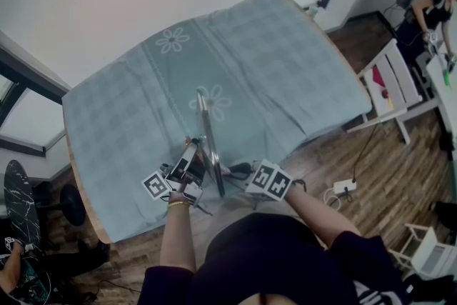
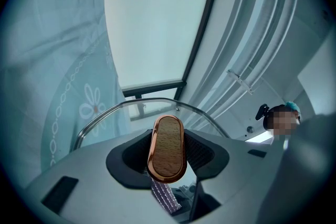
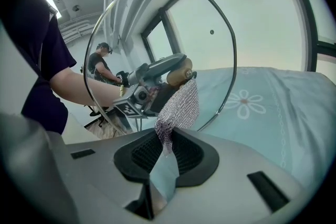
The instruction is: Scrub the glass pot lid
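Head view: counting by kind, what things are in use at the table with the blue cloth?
Glass pot lid: 1
Mesh scrubber: 1
Hand-held gripper: 2, left, right
Tablecloth: 1
Total: 5

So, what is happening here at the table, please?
A person is scrubbing a glass pot lid. The left tool grips the wooden knob and holds the lid on edge above the teal tablecloth. The right tool grips a metal mesh scrubber, held at the glass on the side away from the knob.
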### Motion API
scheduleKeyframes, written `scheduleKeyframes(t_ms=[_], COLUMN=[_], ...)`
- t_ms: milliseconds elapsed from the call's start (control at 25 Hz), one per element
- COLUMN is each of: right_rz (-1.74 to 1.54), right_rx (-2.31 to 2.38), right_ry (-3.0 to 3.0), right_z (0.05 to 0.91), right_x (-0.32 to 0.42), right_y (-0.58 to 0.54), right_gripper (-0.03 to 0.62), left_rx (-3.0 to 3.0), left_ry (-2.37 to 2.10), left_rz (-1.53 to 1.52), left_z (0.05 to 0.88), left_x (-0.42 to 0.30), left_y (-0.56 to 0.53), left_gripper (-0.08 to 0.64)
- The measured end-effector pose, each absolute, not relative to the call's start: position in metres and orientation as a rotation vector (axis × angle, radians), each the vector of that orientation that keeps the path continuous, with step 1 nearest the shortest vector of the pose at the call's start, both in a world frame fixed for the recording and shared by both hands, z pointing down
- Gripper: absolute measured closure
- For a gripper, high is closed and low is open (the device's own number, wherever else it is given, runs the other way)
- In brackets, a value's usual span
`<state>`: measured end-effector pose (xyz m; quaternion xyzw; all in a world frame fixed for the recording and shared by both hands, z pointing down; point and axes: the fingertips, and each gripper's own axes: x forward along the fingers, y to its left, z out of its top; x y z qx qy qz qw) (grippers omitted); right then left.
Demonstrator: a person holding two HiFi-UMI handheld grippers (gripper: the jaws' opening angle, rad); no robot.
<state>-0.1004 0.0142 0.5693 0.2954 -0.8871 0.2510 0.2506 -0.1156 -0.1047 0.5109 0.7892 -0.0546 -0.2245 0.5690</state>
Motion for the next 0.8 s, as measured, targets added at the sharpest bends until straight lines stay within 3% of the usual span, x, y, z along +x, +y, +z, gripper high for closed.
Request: scheduleKeyframes(t_ms=[800], right_rz=[0.711], right_rx=[0.769], right_ry=[-2.510], right_z=[0.546], right_x=[-0.104], right_y=[0.046], right_gripper=[0.532], left_rx=[1.857], left_ry=[-0.135], left_rz=[-0.505], left_z=[0.511], left_x=[-0.113], left_y=[-0.106], left_gripper=[0.391])
